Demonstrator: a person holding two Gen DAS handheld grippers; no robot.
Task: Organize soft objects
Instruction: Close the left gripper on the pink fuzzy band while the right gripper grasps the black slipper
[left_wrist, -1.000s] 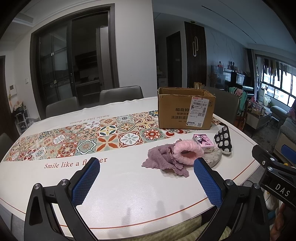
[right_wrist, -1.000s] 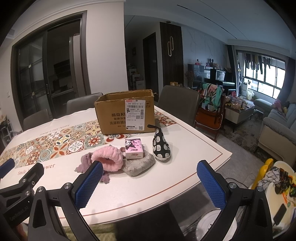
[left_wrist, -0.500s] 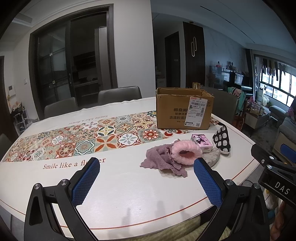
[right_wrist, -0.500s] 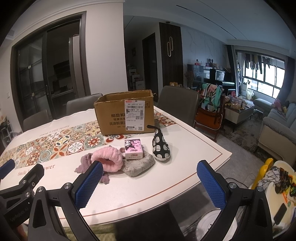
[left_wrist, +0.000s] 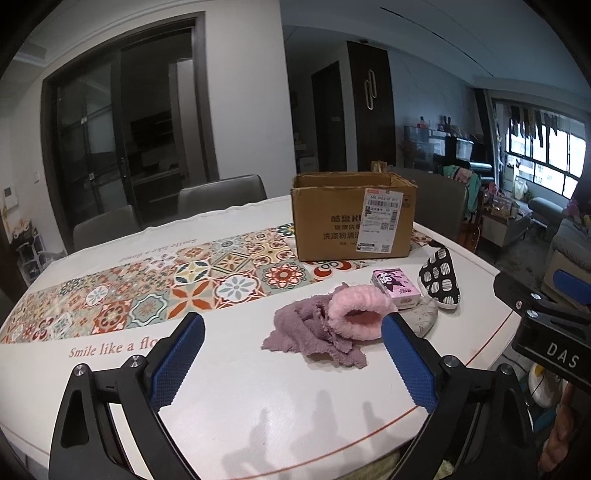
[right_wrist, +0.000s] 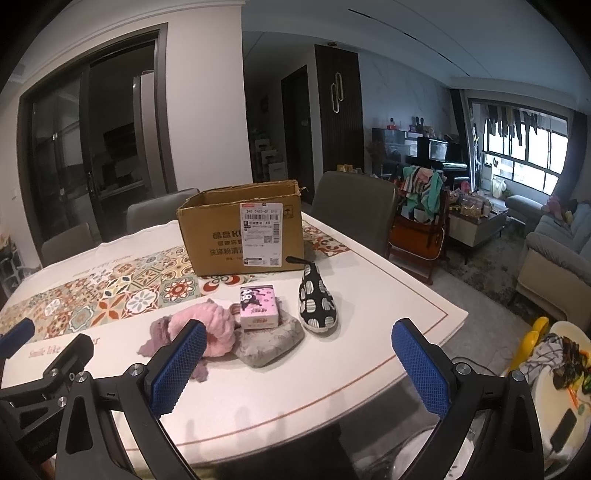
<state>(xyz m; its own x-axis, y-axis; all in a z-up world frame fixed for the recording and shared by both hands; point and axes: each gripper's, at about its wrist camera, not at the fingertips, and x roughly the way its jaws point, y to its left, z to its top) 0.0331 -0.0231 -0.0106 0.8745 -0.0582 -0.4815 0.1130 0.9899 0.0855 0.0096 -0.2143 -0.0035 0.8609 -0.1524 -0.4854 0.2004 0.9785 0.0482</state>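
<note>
A pile of soft things lies near the table's right end: a mauve cloth (left_wrist: 314, 334), a fluffy pink slipper (left_wrist: 356, 314) (right_wrist: 210, 326), a grey pouch (right_wrist: 269, 341) with a pink tissue pack (right_wrist: 258, 306) on it, and a black-and-white spotted shoe (right_wrist: 317, 299) (left_wrist: 441, 282). An open cardboard box (left_wrist: 351, 221) (right_wrist: 243, 229) stands behind them. My left gripper (left_wrist: 291, 363) is open and empty, just short of the cloth. My right gripper (right_wrist: 299, 369) is open and empty, in front of the pouch.
The white table (left_wrist: 258, 406) has a patterned tile runner (left_wrist: 147, 288) across its middle. Grey chairs (left_wrist: 221, 195) stand behind it, another chair (right_wrist: 354, 206) at the right end. The table's right edge (right_wrist: 424, 332) drops to the living room floor.
Both grippers have moved slightly forward toward the pile. Jaws stay open; nothing on the table has moved.
</note>
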